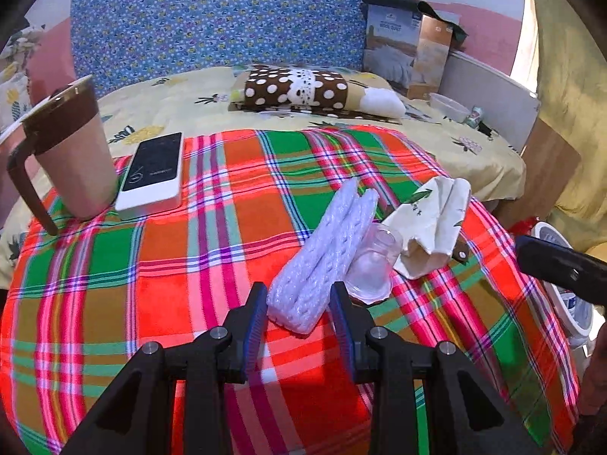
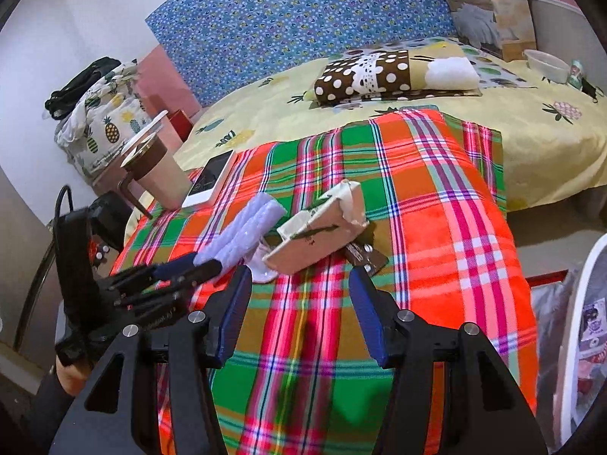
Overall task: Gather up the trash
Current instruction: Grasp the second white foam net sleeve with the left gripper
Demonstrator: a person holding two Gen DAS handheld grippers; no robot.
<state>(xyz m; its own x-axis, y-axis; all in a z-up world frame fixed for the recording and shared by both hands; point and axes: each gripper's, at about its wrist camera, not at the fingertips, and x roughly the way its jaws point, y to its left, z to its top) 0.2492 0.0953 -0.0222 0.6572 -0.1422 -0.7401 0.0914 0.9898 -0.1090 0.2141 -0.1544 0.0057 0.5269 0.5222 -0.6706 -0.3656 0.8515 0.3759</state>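
Closing in with my left tool (image 1: 299,295): fingers apart, straddling the near end of the white bubble-wrap strip (image 1: 326,254), nothing clamped yet as far as I can judge. Right tool (image 2: 299,280) is wide open and empty, hovering just short of the torn paper carton (image 2: 322,231). Trash cluster sits mid-blanket on the bed: strip, clear plastic cup (image 1: 373,265) tipped on its side touching the strip, carton just beyond, and a dark wrapper (image 2: 366,256) half under the carton. Main risk: the cup lies against the strip right by my left tool's right-hand finger, so closing could nip the cup rim too, or shove it rolling off across the plaid blanket (image 1: 151,284). Blanket is soft plush, so pressing down may pinch fabric with the strip and drag the whole cloth. Strip is long and floppy; gripped at one end, it'll likely dangle and sweep the cup or carton on lift. Both tools work the same small patch, so collision between them is possible. Non-trash to leave alone: brown-lidded jug (image 1: 68,151) and white device (image 1: 151,174) at the blanket's far left, well apart. White bin (image 2: 580,326) sits at the right edge, off the bed; can't tell how full.
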